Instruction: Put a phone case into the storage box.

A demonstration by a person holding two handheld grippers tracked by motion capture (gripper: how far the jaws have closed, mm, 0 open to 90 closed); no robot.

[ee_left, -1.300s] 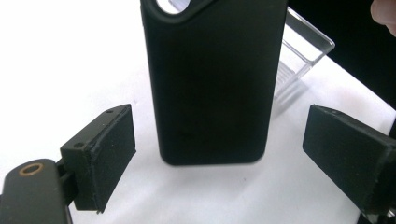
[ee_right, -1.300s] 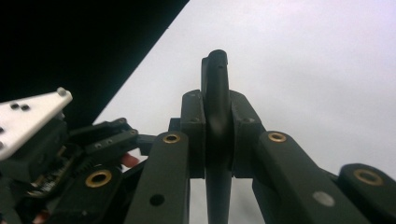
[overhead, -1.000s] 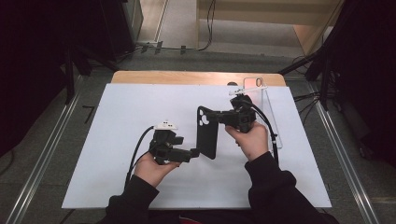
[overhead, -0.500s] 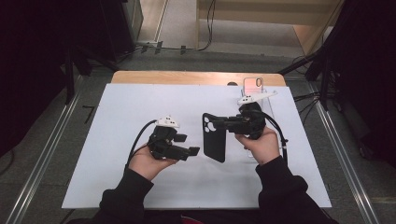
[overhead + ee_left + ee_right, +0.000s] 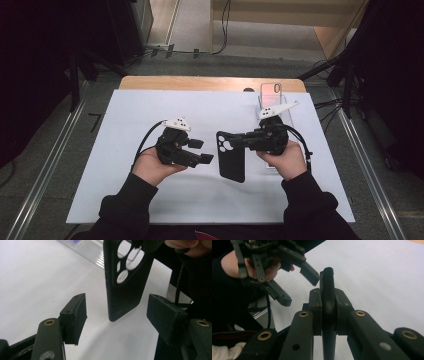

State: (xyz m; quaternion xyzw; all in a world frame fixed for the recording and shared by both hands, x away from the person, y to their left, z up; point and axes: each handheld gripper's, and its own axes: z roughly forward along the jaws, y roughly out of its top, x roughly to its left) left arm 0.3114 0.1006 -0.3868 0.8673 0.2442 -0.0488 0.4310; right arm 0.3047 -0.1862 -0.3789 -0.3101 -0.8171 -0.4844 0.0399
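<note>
Fingers of right gripper (image 5: 235,141) clamp case (image 5: 231,156) — left gripper (image 5: 200,151) agape.

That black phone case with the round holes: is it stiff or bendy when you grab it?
Probably light: the right gripper holds the black phone case up by its camera-hole end alone. Likely fairly stiff, as it hangs straight without drooping. Its thin, empty shell might flex if squeezed.

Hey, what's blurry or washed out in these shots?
Left gripper view: white table washed out, the hand soft. Right gripper view: its own claw and the black phone case soft up close. High view: even light, dark surroundings.
</note>
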